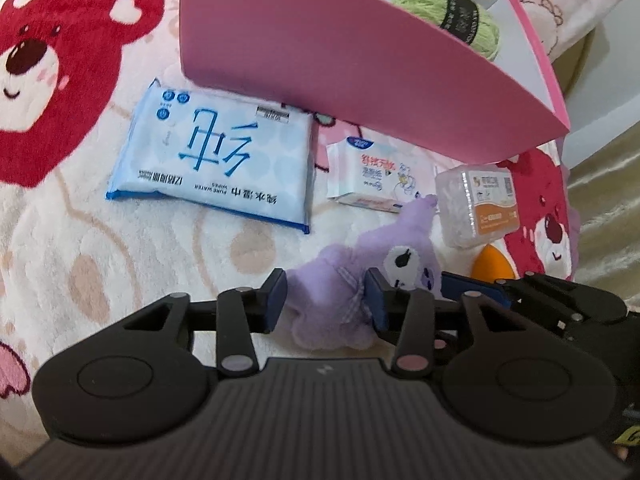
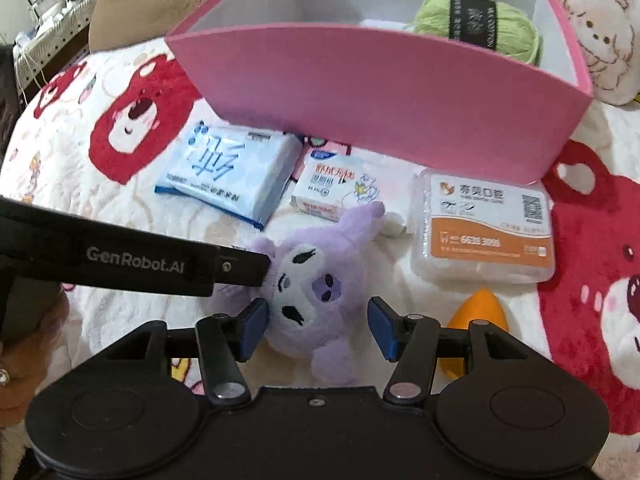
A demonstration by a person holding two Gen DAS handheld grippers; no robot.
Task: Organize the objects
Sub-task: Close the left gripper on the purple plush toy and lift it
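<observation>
A purple plush toy lies on the bear-print blanket. My left gripper is open, its pads on either side of the plush's body. My right gripper is open around the plush's head; its left pad touches the head, its right pad stands apart. The left gripper's finger reaches in from the left to the plush. A pink box stands beyond, with a green yarn ball inside.
On the blanket before the box lie a blue wet-wipes pack, a small tissue pack, a clear floss-pick box and an orange sponge. A plush pillow sits far right.
</observation>
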